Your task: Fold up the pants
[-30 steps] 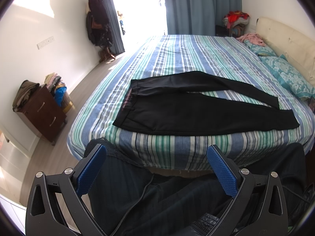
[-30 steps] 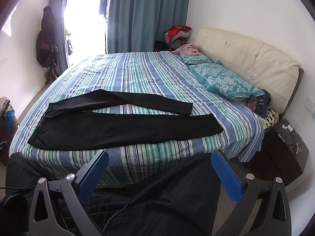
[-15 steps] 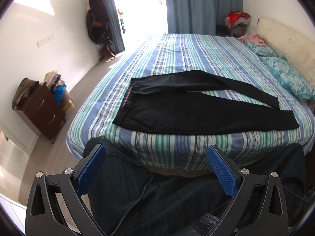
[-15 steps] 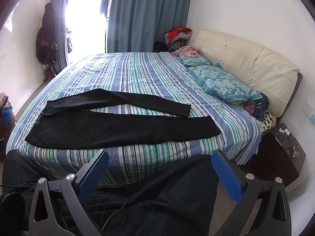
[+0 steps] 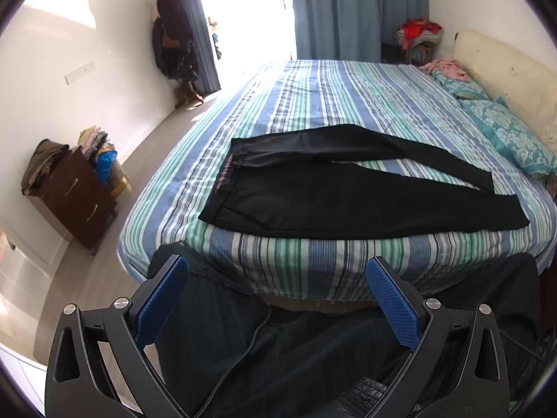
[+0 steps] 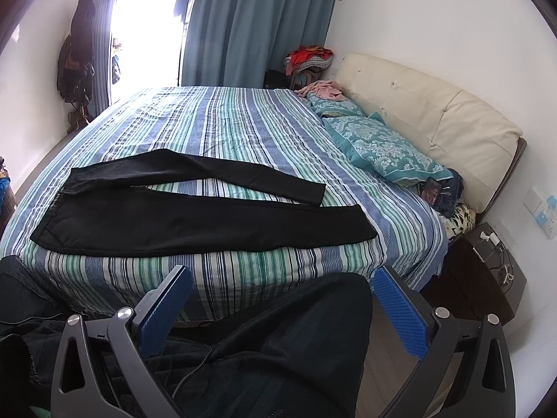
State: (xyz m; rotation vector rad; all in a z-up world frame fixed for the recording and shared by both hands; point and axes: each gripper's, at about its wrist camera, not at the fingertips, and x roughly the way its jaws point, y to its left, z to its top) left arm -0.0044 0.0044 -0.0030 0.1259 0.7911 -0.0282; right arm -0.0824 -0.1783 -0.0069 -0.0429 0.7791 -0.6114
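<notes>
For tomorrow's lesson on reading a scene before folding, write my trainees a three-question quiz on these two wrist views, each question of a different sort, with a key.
1. True or false: the black pants lie spread flat on the striped bed, legs apart.
2. Multiple choice: the waistband points toward A) the cream headboard, B) the side away from the headboard, C) the curtains.
3. Fill in: the left tongs and right tongs both stand ____ and hold nothing.

Key: 1 true; 2 B; 3 open.
</notes>
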